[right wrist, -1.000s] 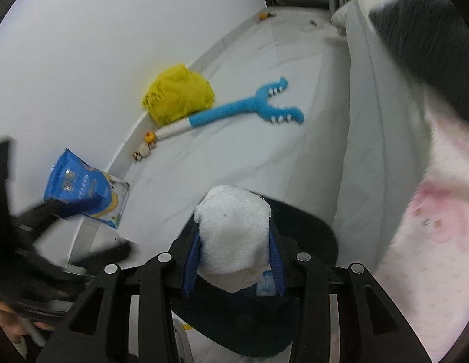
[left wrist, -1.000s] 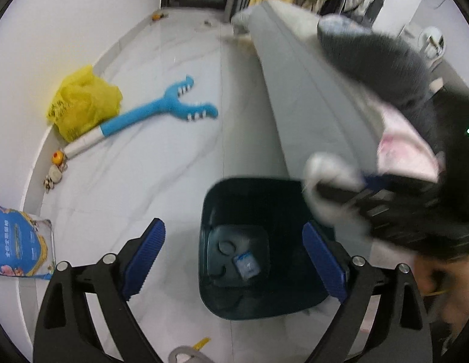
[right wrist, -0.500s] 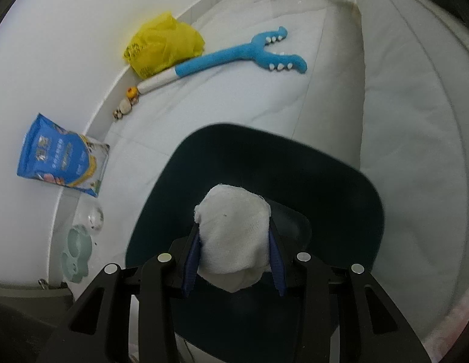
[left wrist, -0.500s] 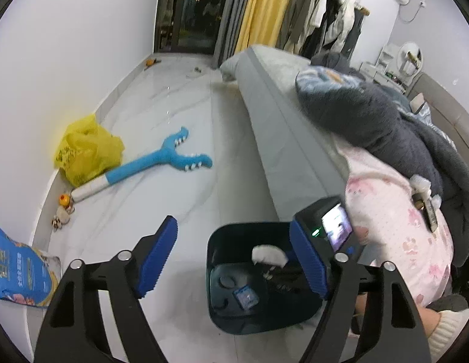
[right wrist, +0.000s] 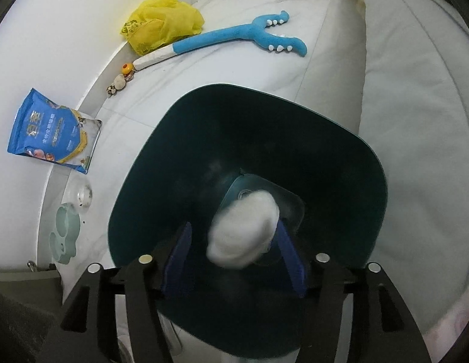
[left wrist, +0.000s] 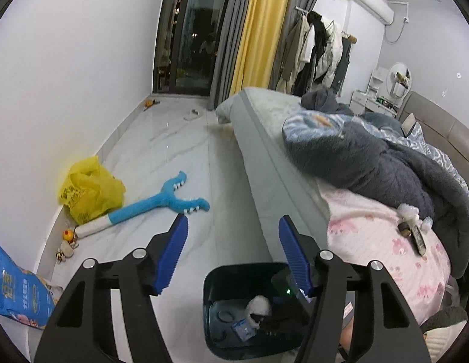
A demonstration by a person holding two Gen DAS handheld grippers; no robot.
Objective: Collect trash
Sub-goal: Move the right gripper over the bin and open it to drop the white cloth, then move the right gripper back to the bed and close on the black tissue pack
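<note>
A dark teal trash bin (right wrist: 349, 139) stands on the floor beside the bed. My right gripper (right wrist: 234, 252) is over the bin mouth with its jaws spread open. A white tissue wad (right wrist: 245, 227) is blurred between the fingers, leaning against the right pad and free of the left one. In the left wrist view the bin (left wrist: 219, 281) sits low at centre with the wad (left wrist: 258, 304) and a small blue wrapper (left wrist: 243, 328) inside. My left gripper (left wrist: 232, 257) is open and empty above the floor.
A yellow plastic bag (left wrist: 90, 190), a blue toy claw stick (left wrist: 161, 202) and a blue snack bag (left wrist: 13, 293) lie along the left wall. The bed (left wrist: 370, 227) with blankets and white scraps (left wrist: 409, 211) fills the right. A pet bowl (right wrist: 65, 233) sits near the wall.
My right gripper has opened over the bin and the tissue wad has come loose from its grip. My left gripper has tilted up and back from the bin.
</note>
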